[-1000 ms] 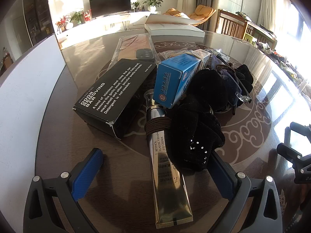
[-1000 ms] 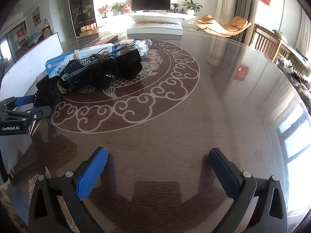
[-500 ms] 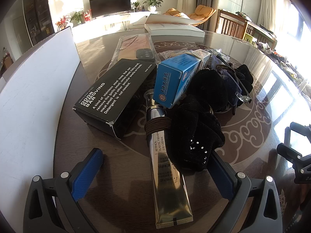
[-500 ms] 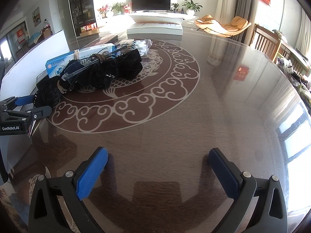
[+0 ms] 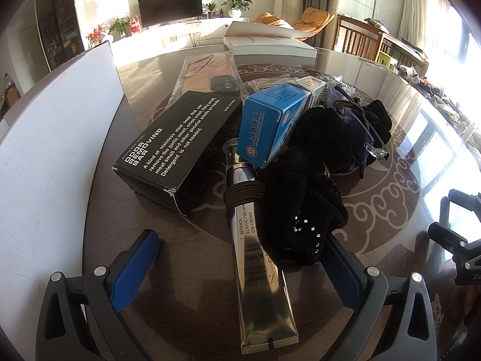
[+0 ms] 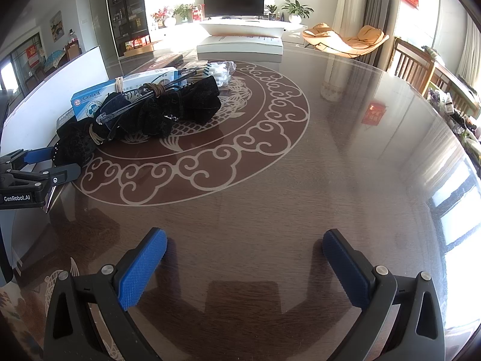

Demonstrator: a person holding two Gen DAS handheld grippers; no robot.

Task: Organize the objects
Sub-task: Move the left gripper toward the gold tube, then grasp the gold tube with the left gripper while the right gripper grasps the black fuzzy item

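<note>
In the left wrist view my left gripper (image 5: pixel 239 237) is open and low over the table. A gold eye-cream tube (image 5: pixel 261 276) lies lengthwise between its fingers, with a brown hair tie (image 5: pixel 243 194) wound round its neck. A black sequinned fabric piece (image 5: pixel 303 210) rests against the right finger (image 5: pixel 339 267). Behind are a black odor-bar box (image 5: pixel 177 147), a blue box (image 5: pixel 270 123) and glasses (image 5: pixel 363 132). My right gripper (image 6: pixel 243 240) is open over bare table (image 6: pixel 330 165), well to the right of the pile (image 6: pixel 168 111).
A white board (image 5: pixel 51 138) stands along the left of the round table. At the far side lie a packaged phone case (image 5: pixel 210 72), a bag of cotton swabs (image 6: pixel 216 70) and a flat white box (image 6: pixel 240 45). The right gripper's body (image 5: pixel 457 234) shows at the right edge.
The white board on the left has slid further in along the table's edge, toward the black box. Neither gripper nor any object in the pile has moved.
</note>
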